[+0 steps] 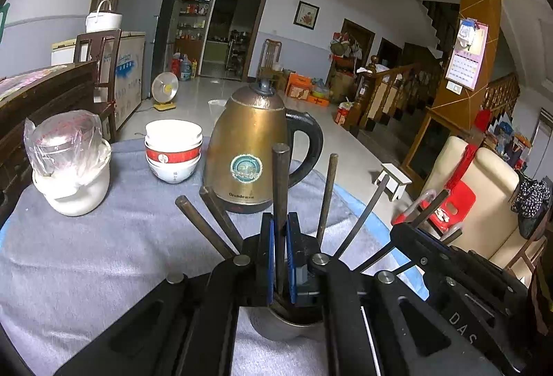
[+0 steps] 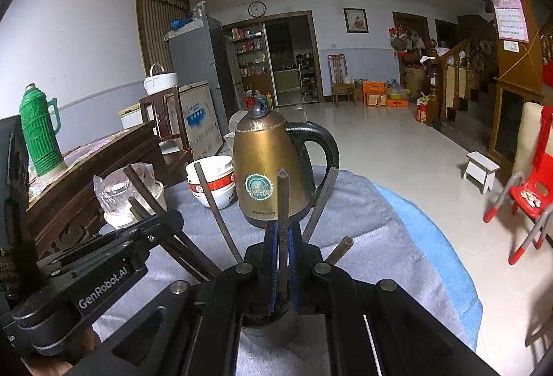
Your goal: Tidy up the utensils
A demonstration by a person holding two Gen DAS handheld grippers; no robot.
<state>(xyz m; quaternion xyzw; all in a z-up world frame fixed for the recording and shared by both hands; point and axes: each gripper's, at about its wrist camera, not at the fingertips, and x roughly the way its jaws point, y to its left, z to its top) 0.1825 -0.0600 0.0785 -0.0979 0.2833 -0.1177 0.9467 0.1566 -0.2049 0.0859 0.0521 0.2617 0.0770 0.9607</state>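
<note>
Several dark chopsticks stand fanned out in a small metal cup on the grey cloth; the cup shows too in the right wrist view. My left gripper is shut on one upright chopstick above the cup. My right gripper is shut on another upright chopstick. Each gripper's body shows in the other's view, the right one to the right, the left one to the left. Loose chopsticks lean outward.
A brass kettle stands just behind the cup, with stacked bowls and a plastic-covered white jar to its left. A green thermos stands on a dark wooden cabinet at left. The table edge drops off at right.
</note>
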